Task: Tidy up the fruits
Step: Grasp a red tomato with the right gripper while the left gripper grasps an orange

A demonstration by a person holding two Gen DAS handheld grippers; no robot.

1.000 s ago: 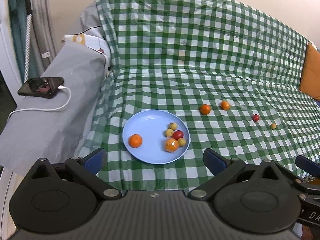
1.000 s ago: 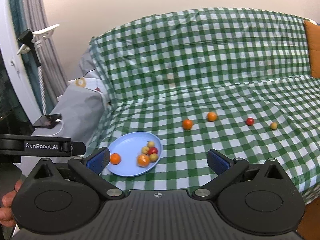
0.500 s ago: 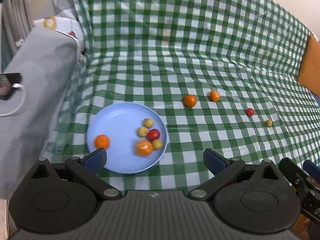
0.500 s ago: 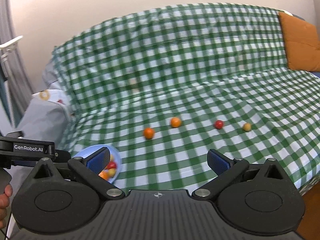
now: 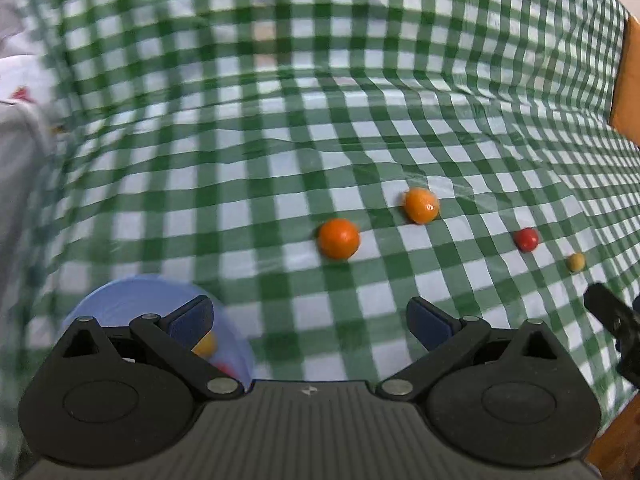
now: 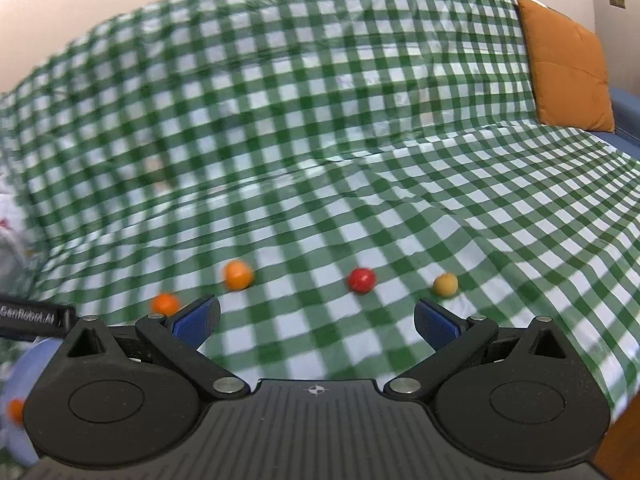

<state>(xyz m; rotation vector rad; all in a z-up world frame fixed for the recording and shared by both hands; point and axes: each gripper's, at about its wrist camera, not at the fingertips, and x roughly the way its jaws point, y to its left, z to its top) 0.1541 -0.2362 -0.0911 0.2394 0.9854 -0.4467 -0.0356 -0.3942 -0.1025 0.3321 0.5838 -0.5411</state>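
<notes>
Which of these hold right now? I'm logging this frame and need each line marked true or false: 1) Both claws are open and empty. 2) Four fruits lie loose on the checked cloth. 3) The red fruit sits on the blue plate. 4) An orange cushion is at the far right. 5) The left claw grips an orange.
1) True: the left claw and the right claw are open and empty.
2) True: two oranges, a red fruit and a yellow fruit lie on the checked cloth.
3) False: it lies on the cloth, apart from the blue plate.
4) True: orange cushion.
5) False: it holds nothing.
</notes>
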